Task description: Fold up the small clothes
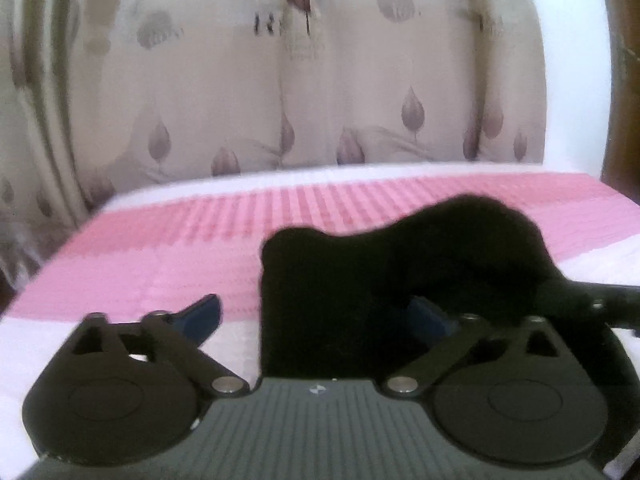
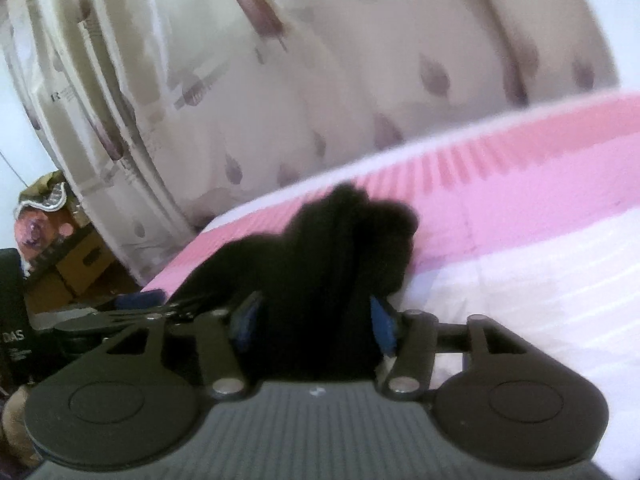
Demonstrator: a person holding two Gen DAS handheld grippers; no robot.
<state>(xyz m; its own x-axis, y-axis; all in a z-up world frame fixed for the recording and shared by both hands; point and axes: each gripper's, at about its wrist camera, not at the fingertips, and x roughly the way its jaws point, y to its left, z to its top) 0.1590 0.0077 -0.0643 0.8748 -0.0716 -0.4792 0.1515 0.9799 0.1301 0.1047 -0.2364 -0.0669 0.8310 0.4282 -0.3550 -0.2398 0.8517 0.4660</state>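
While both views are blurred, the black garment (image 1: 360, 280) shows plainly as a dark, bunched heap lying on the bed (image 1: 160, 264), whose cover is striped in pink and white. Seen from the left wrist, the left gripper (image 1: 316, 316) has its jaws spread wide: the blue pad of one finger (image 1: 202, 314) stands clear of the garment on its left side, with bare cover between them, while the other blue pad is half hidden by the garment's edge, so the cloth sits between the jaws without being pinched. At the garment's right side a black arm of the right gripper (image 1: 592, 300) reaches in. Seen from the right wrist, the garment (image 2: 340, 272) rises in a rumpled hump directly in front of the right gripper (image 2: 316, 322) and fills the gap between its two blue-padded fingers (image 2: 382, 322); the jaws stand partly apart, and whether the pads press on the cloth I cannot tell, since the black fabric covers the inner faces. To the garment's left in this view lies the flat black linkage of the left gripper (image 2: 132, 316), low and close to the cloth. Behind the garment, past the far edge of the bed, hangs a cream curtain (image 1: 320, 100) printed with mauve leaves. Left of the garment and beyond the bed's corner, cardboard boxes (image 2: 76, 268) are stacked under a heap of cloth.
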